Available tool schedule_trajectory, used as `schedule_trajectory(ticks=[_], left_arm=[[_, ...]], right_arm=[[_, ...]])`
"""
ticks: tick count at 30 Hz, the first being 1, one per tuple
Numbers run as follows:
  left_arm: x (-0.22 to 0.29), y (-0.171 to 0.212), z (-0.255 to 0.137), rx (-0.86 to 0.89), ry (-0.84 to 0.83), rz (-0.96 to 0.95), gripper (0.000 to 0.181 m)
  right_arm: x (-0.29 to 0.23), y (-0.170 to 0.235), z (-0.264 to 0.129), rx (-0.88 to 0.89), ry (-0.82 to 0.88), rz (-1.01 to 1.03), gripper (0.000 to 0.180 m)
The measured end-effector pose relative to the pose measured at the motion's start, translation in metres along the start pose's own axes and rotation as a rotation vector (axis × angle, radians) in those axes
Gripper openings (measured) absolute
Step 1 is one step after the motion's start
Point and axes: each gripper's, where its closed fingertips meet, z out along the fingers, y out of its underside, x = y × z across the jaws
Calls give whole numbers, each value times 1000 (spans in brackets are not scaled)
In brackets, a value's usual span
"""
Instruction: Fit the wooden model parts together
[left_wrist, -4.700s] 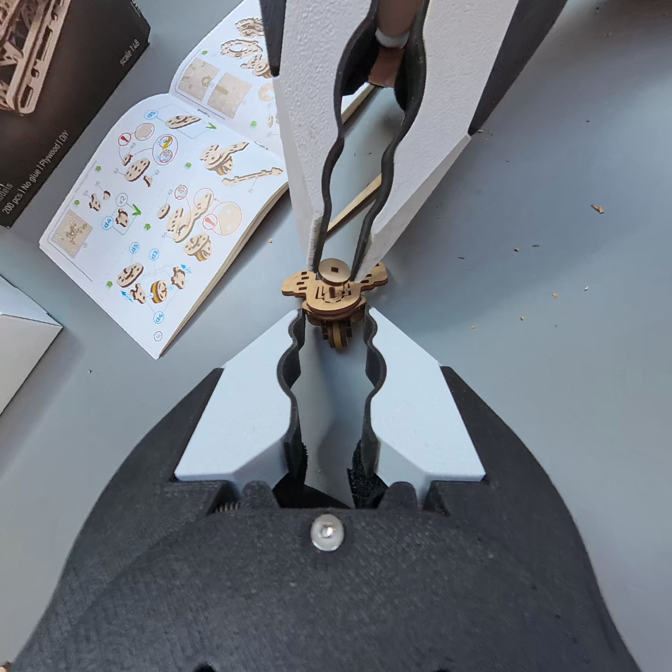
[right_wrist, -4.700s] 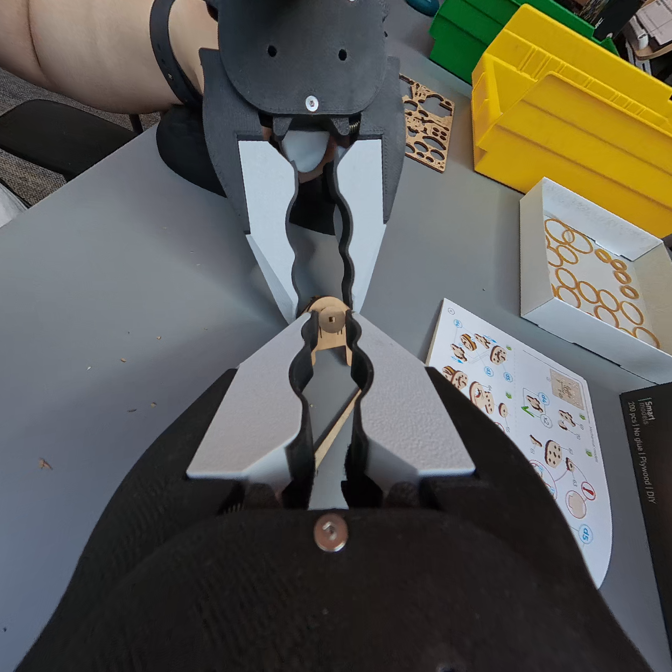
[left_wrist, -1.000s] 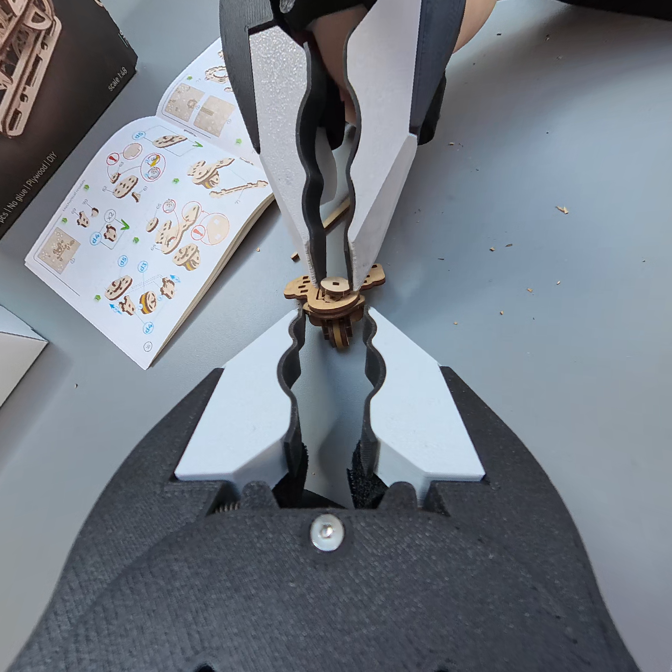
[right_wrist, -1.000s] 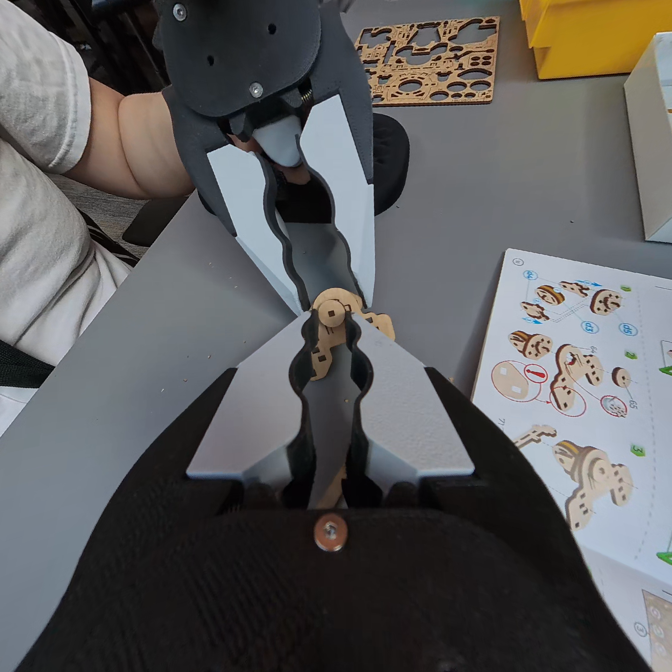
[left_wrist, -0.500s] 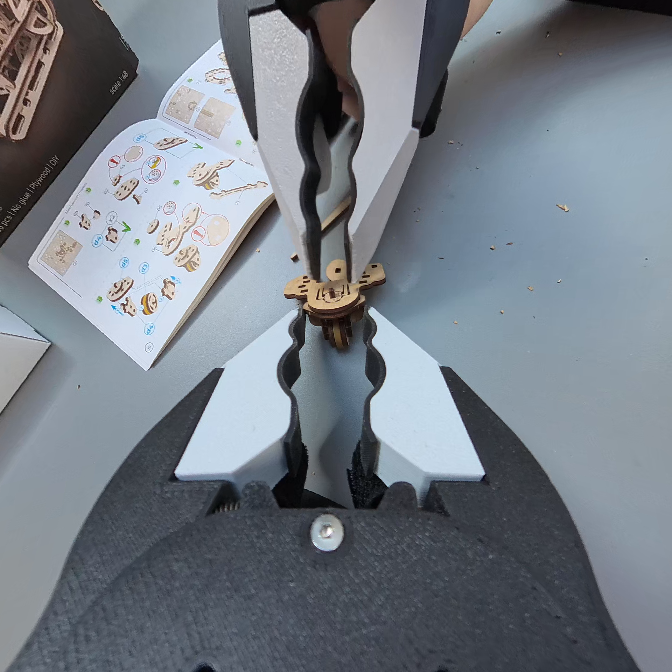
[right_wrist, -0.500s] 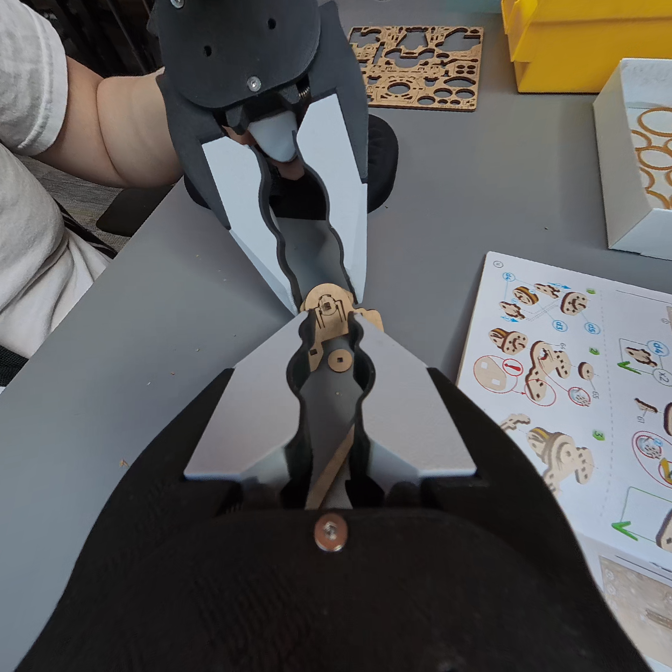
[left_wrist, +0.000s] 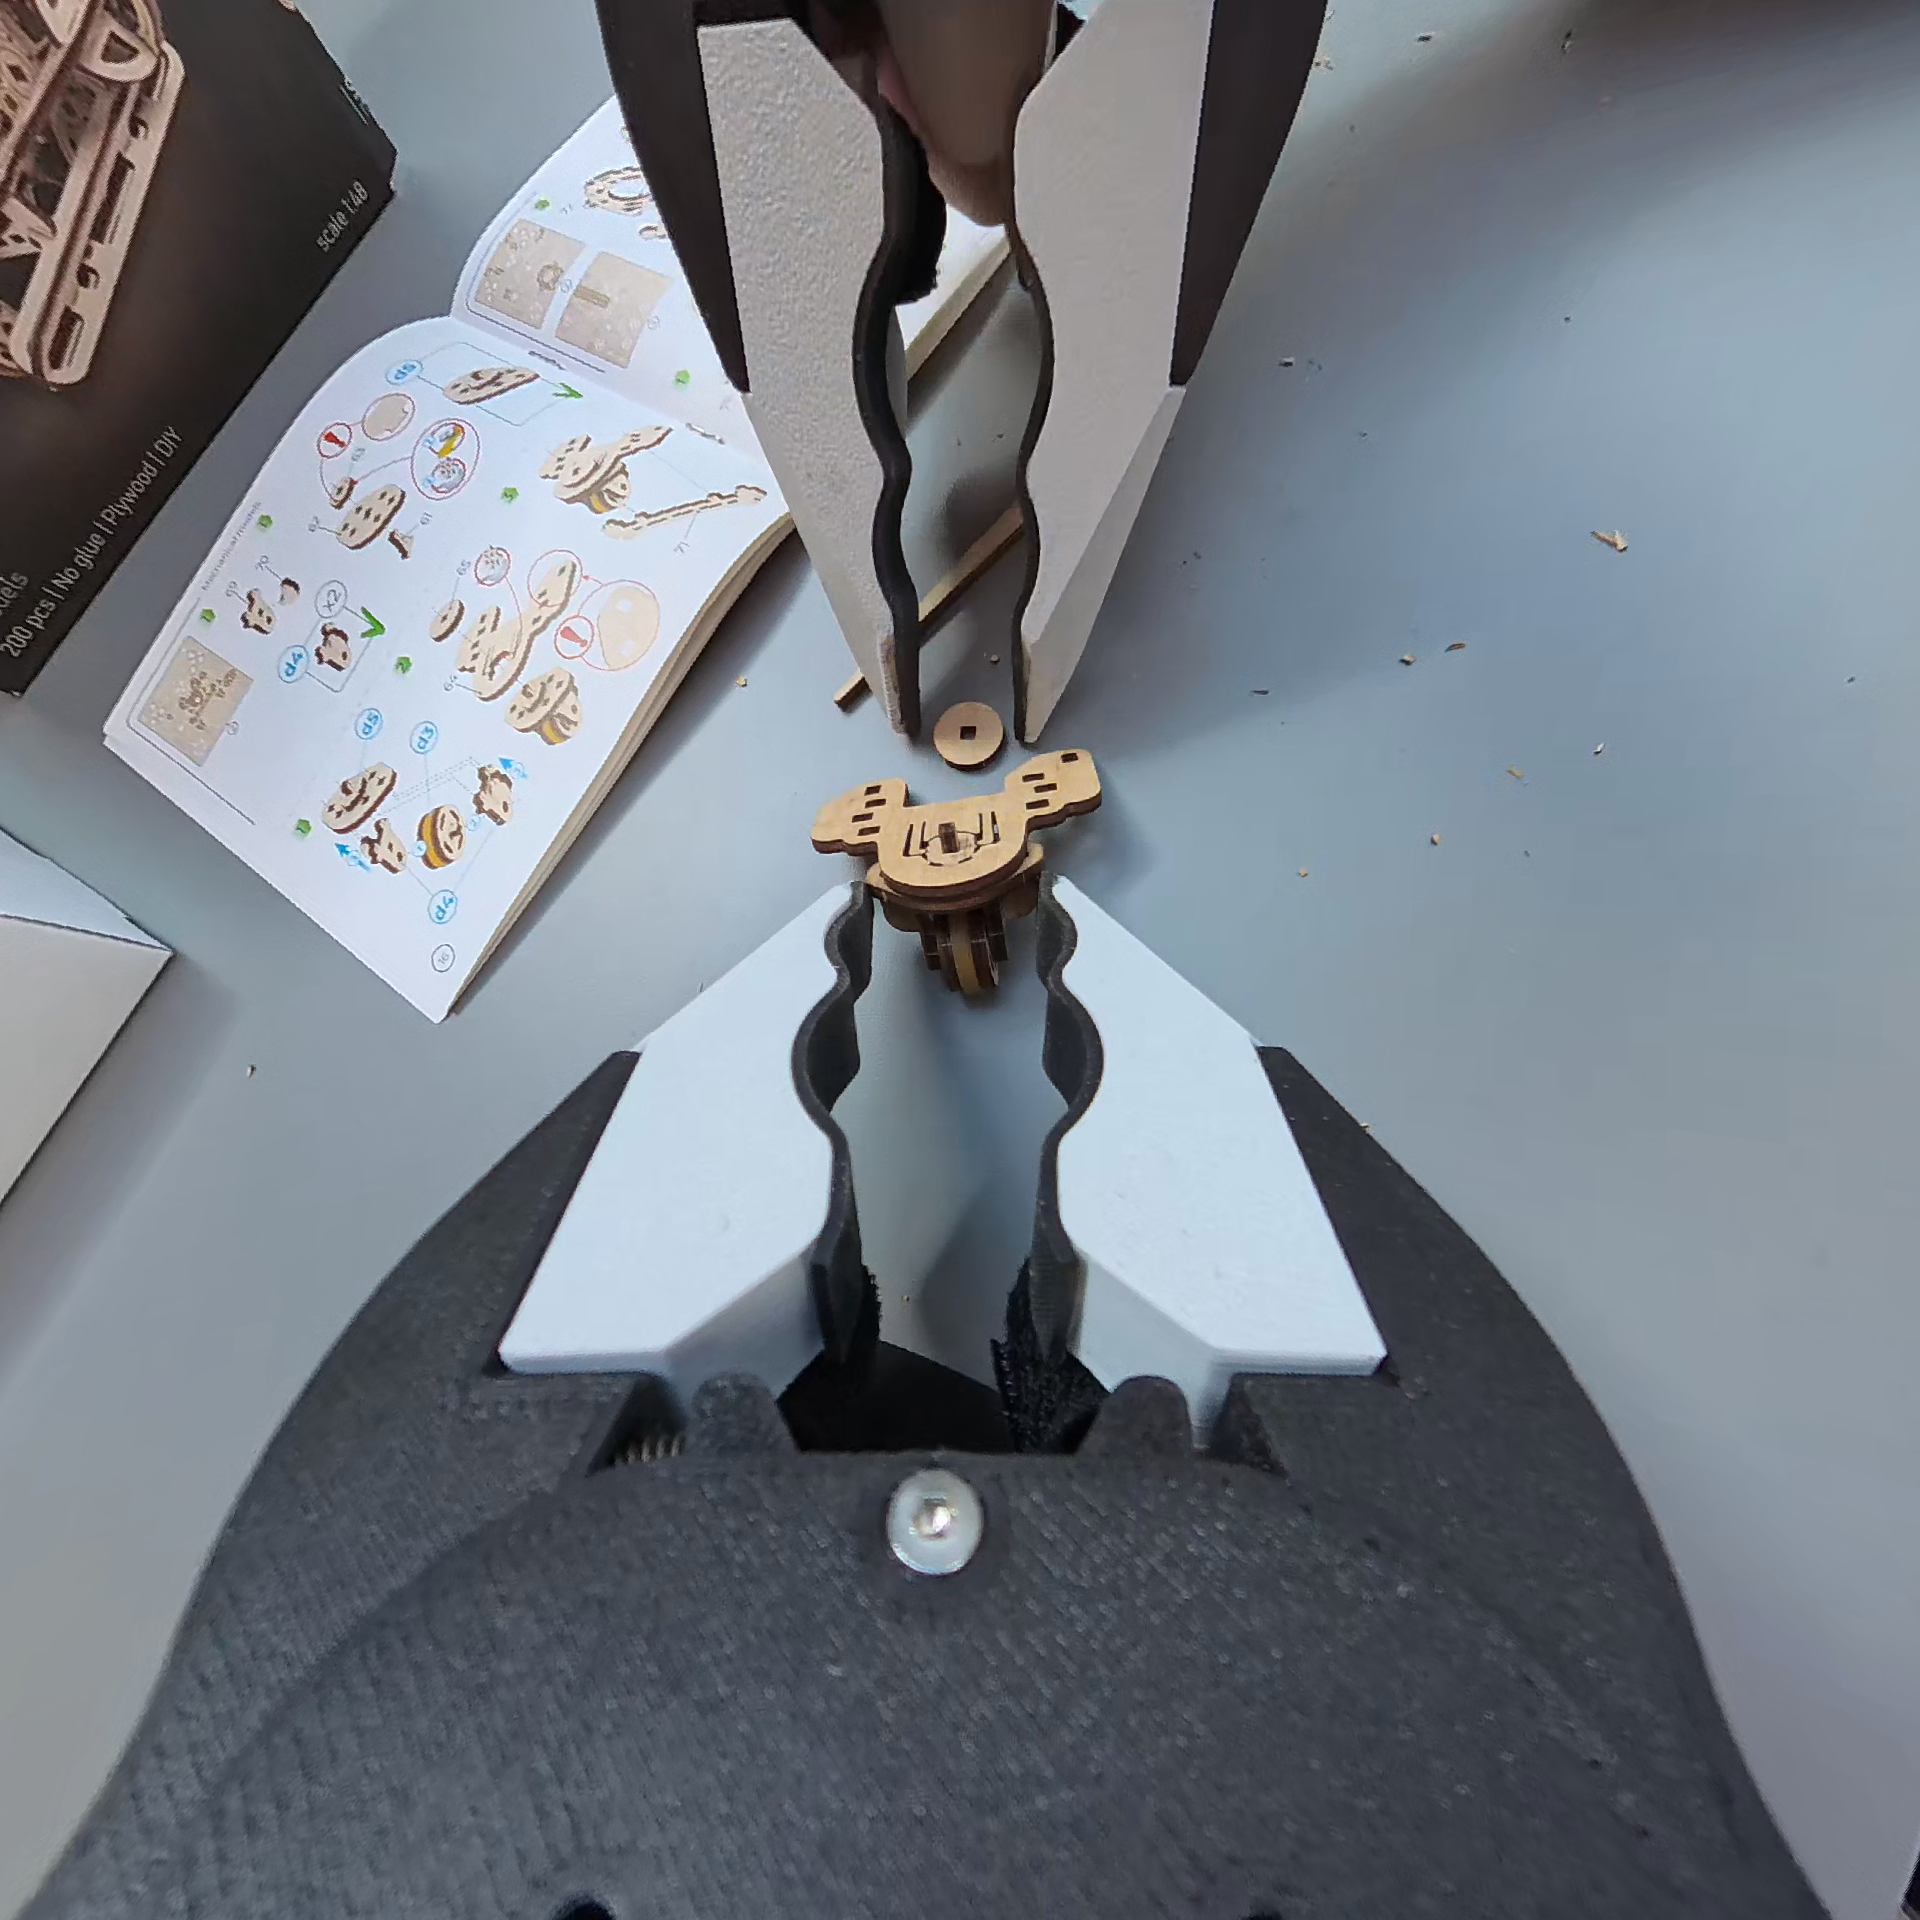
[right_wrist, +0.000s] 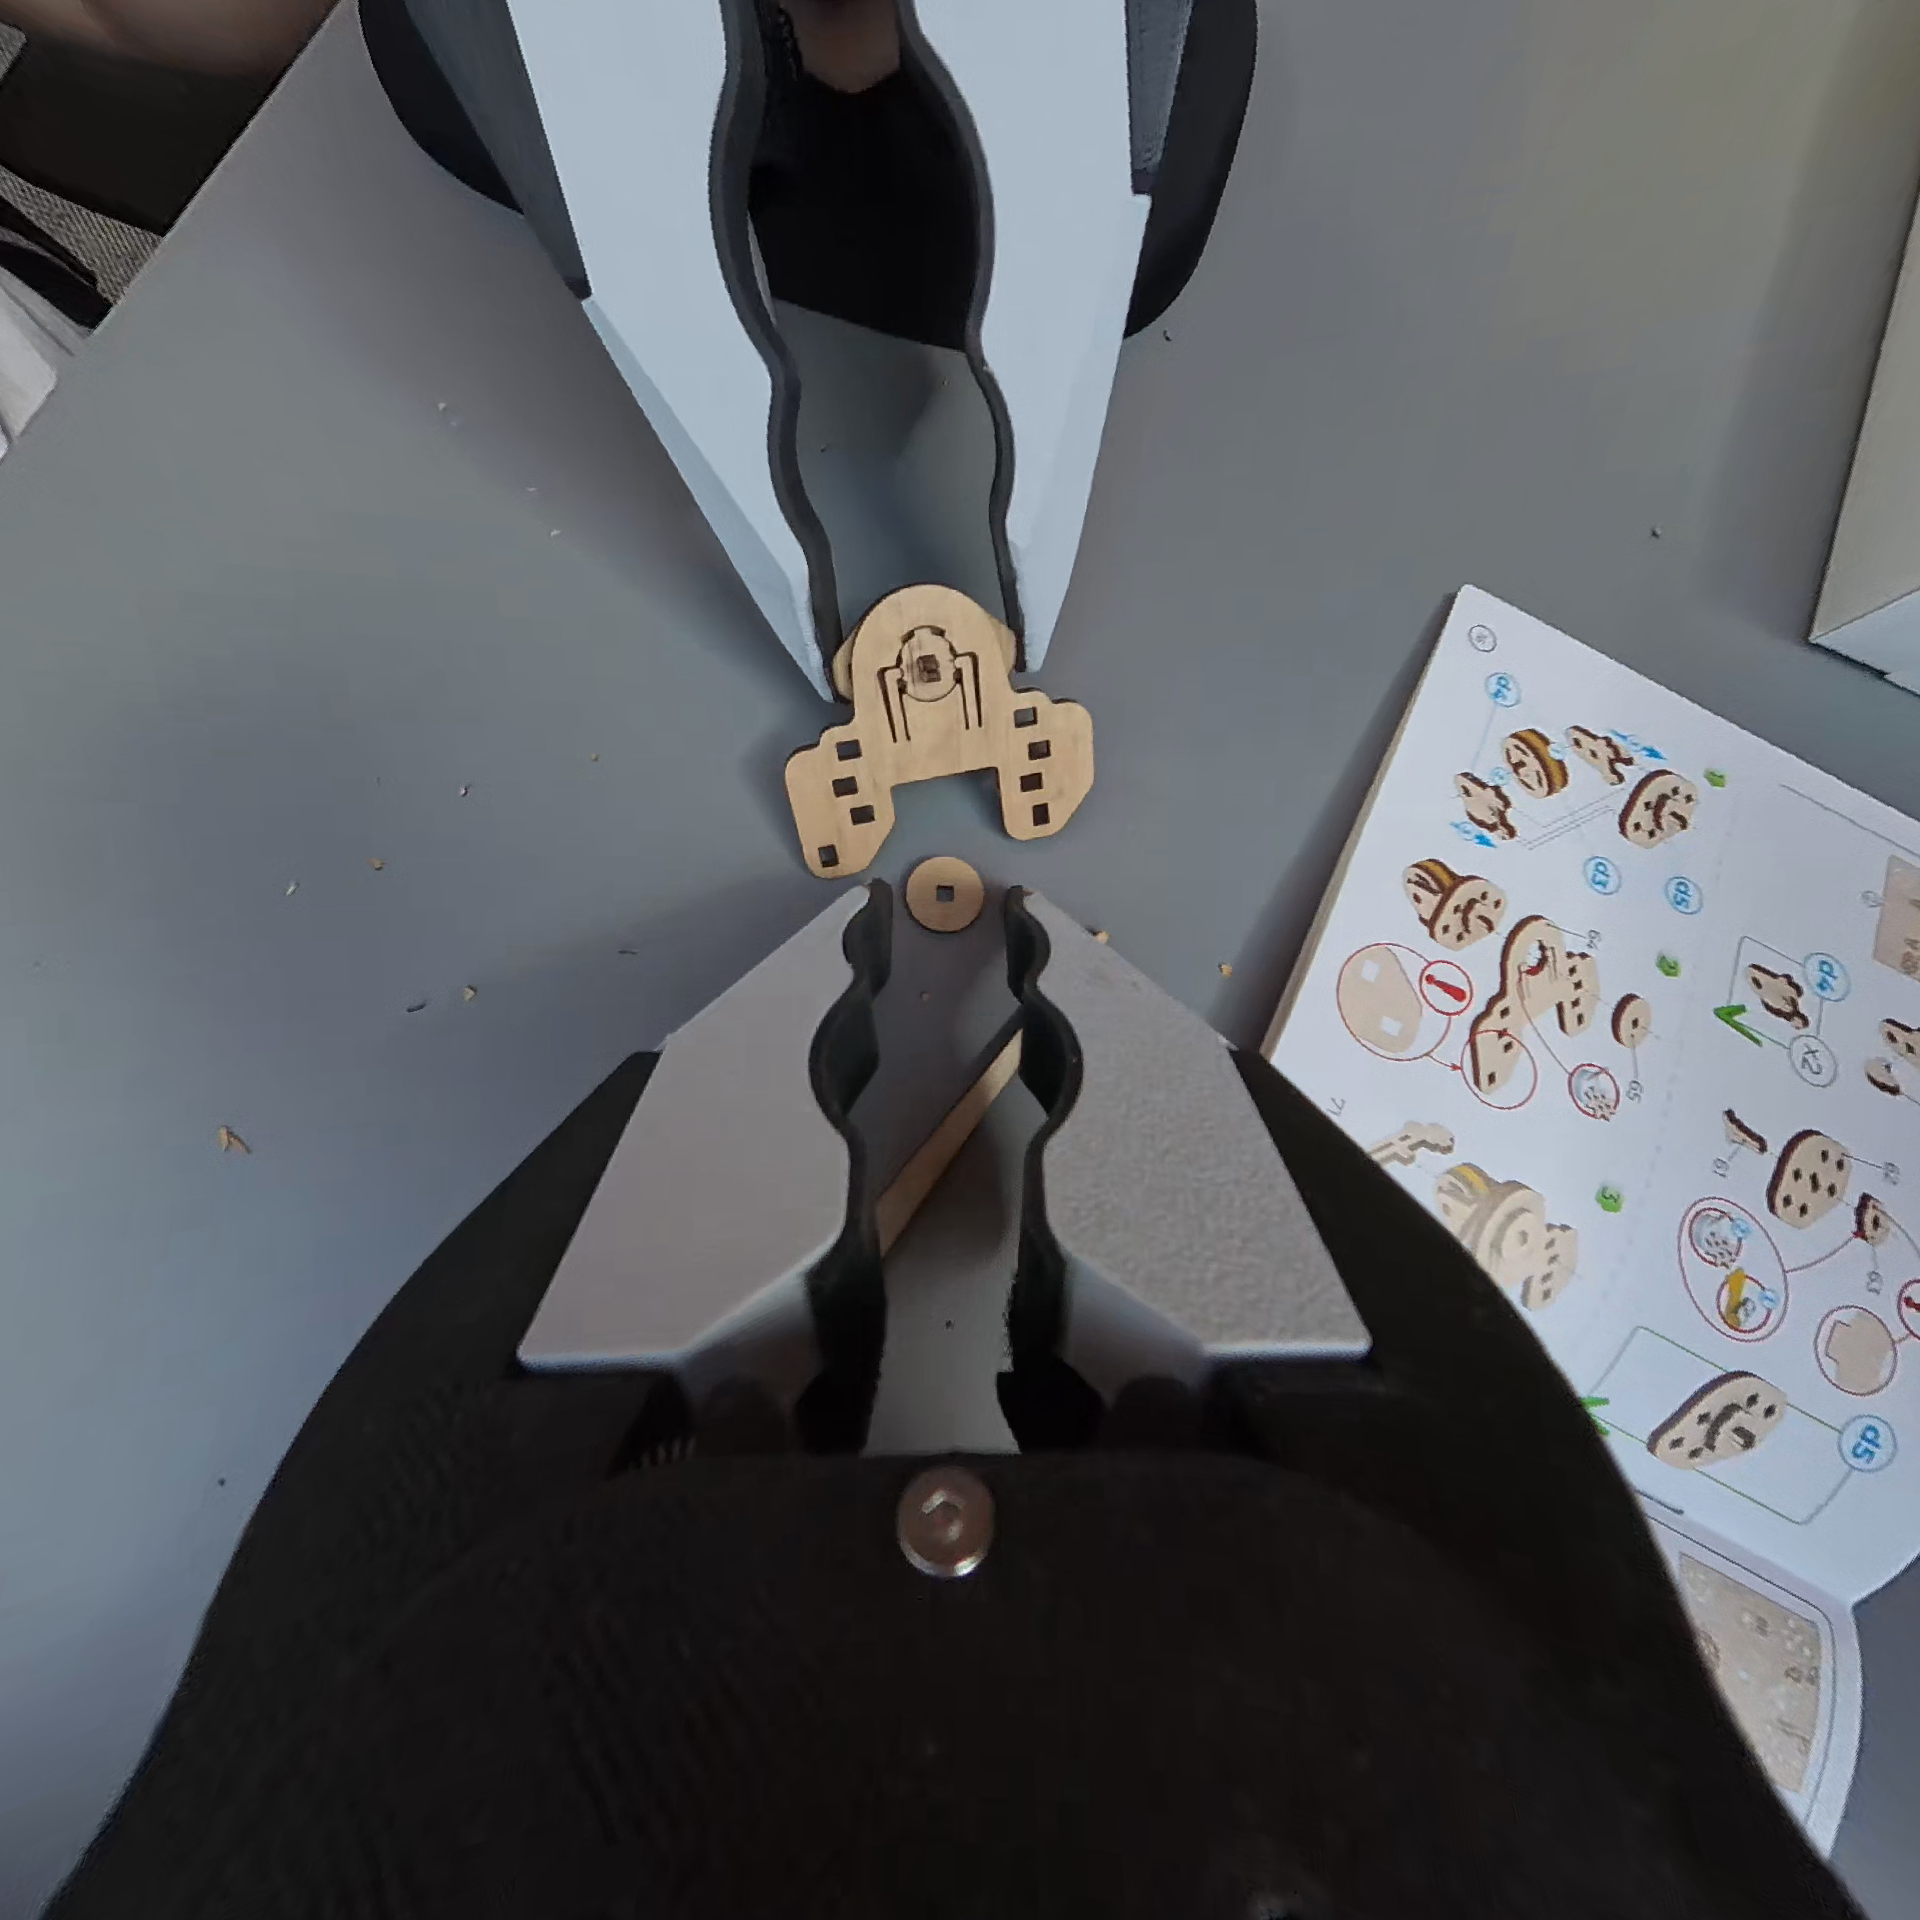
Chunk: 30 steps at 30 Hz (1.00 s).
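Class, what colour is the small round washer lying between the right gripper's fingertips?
Pale tan wood, the small round washer; the right wrist view shows it best.

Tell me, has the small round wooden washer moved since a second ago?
Yes. The washer came off the wooden assembly and now lies on the table beyond it, between the right gripper's fingertips.

One wooden assembly (left_wrist: 951, 842), one loose disc (left_wrist: 968, 734), one booklet (left_wrist: 436, 644), one stick (left_wrist: 935, 603), two grippers (left_wrist: 948, 904) (left_wrist: 966, 717).
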Motion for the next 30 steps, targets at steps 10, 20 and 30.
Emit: schedule_trajectory(ticks=[10, 20, 30], left_arm=[[0, 0, 0, 3, 10, -14, 30], [0, 0, 0, 5, 19, -25, 29], [0, 0, 0, 11, 29, -43, 30]], right_arm=[[1, 1, 1, -201, -8, -79, 21], [-2, 0, 2, -298, -13, -89, 13], [-2, 0, 2, -269, -31, -38, 13]])
